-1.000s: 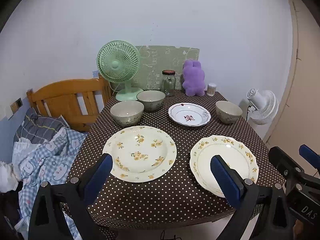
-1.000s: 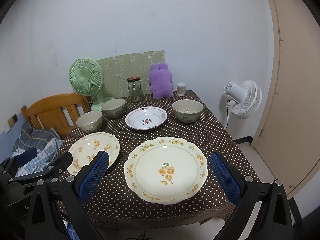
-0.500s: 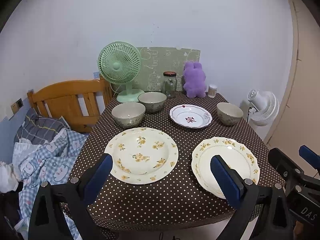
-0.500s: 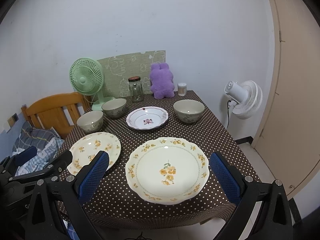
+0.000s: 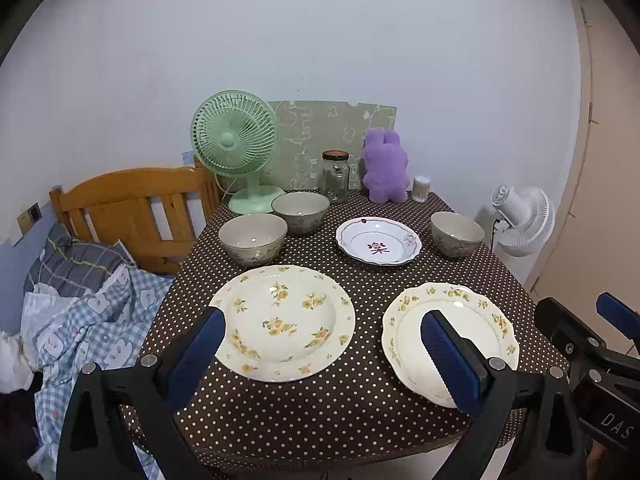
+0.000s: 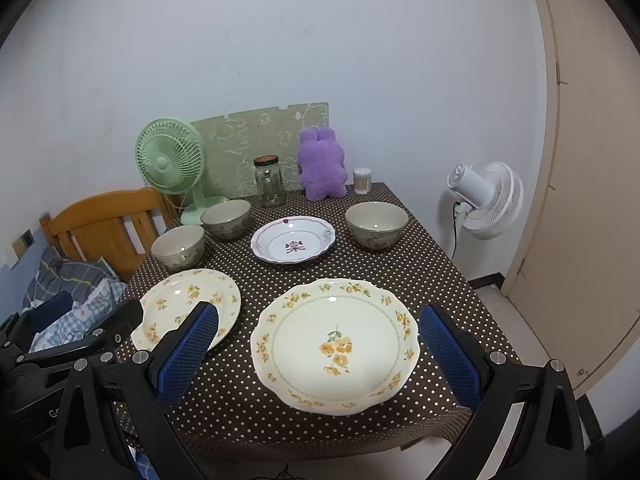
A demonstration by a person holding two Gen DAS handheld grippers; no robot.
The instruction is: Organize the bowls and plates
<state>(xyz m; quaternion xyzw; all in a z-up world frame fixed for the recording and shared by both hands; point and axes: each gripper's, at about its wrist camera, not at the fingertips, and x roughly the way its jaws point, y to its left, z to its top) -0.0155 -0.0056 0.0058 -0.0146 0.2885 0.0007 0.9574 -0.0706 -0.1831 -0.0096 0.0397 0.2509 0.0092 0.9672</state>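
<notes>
On the dotted brown table lie two cream plates with yellow flowers: one front left, one front right. Behind them sit a white plate with a red motif and three grey-green bowls: two at the left, one at the right. My left gripper hovers open over the front-left plate. My right gripper stands open over the front-right plate. Neither holds anything.
At the table's back stand a green fan, a glass jar, a purple plush toy and a small white container. A wooden bed frame with bedding lies left. A white fan and a door are right.
Both grippers have drifted slightly, so the table sits a little lower in each view. Nothing on the table has moved and both grippers stay open.
</notes>
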